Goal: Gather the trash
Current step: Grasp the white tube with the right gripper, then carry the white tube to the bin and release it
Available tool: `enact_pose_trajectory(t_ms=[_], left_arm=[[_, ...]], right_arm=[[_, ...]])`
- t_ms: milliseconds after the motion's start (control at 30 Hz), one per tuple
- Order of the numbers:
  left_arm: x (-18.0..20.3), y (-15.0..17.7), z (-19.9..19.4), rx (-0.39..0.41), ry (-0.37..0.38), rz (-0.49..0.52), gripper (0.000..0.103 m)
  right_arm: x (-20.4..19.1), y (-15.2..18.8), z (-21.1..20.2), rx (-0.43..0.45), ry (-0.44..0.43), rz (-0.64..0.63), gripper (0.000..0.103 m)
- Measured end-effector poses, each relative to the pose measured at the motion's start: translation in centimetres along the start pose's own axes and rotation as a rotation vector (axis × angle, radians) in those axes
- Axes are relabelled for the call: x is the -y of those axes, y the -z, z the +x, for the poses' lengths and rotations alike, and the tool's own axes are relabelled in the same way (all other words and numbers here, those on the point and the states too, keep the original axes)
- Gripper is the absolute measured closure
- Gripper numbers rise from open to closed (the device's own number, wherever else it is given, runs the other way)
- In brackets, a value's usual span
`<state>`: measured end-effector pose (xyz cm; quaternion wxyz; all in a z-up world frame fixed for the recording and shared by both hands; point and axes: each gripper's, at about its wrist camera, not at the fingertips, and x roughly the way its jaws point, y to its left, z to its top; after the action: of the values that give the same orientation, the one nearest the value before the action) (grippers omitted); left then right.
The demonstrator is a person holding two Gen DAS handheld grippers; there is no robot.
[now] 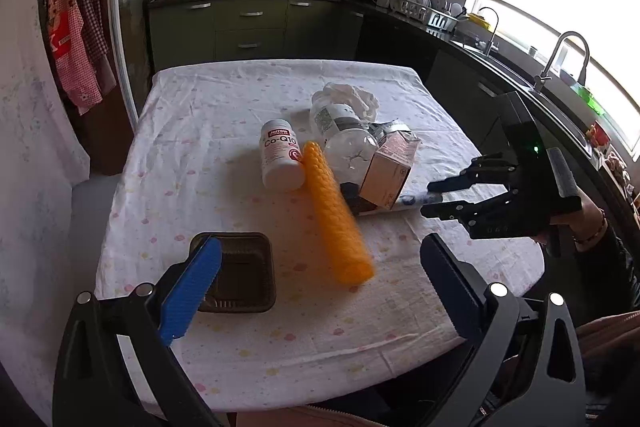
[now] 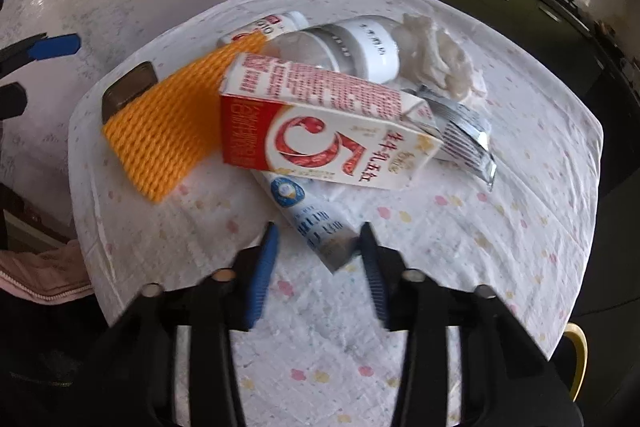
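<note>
Trash heaped mid-table, dark tray (image 1: 240, 277) empty.
Right gripper (image 2: 318, 247) straddles a blue-white wrapper (image 2: 316, 223) (flat, crinkled) under the carton (image 2: 320, 135), pads not visibly pressing; left gripper (image 1: 320, 267) gapes wide.

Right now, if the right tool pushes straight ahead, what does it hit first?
Most likely the blue-and-white wrapper: its near end already lies between the right tool fingers. Behind it sits the red-and-white carton. Depth is uncertain.
</note>
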<state>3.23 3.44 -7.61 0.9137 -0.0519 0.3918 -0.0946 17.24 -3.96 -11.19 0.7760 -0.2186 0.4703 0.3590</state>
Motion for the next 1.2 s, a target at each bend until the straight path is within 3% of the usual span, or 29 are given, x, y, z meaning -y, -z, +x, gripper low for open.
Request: enact_pose_trajectory(t_ms=[167, 467, 767, 1067, 1200], left_arm=[[0.5, -0.2, 0.1, -0.003, -0.004, 0.015, 0.005], [0.6, -0.2, 0.2, 0.0, -0.004, 0.015, 0.005], [1.1, -0.1, 0.2, -0.003, 0.001, 0.026, 0.005], [3.2, -0.2, 1.4, -0.029, 0.028, 0.068, 0.005], [4.2, -0.3, 2.0, -0.043, 0.032, 0.09, 0.005]], right_arm=[[-1.1, 0.8, -0.4, 0.0, -0.017, -0.021, 0.091], [-2.0, 3.6, -3.0, 0.016, -0.129, 0.047, 0.093], [-2.2, 7.1, -5.8, 0.032, -0.06, 0.104, 0.093], [3.8, 12.9, -11.8, 0.131, 0.064, 0.351, 0.093], [7.3, 16.1, -13.6, 0.185, 0.043, 0.477, 0.093]])
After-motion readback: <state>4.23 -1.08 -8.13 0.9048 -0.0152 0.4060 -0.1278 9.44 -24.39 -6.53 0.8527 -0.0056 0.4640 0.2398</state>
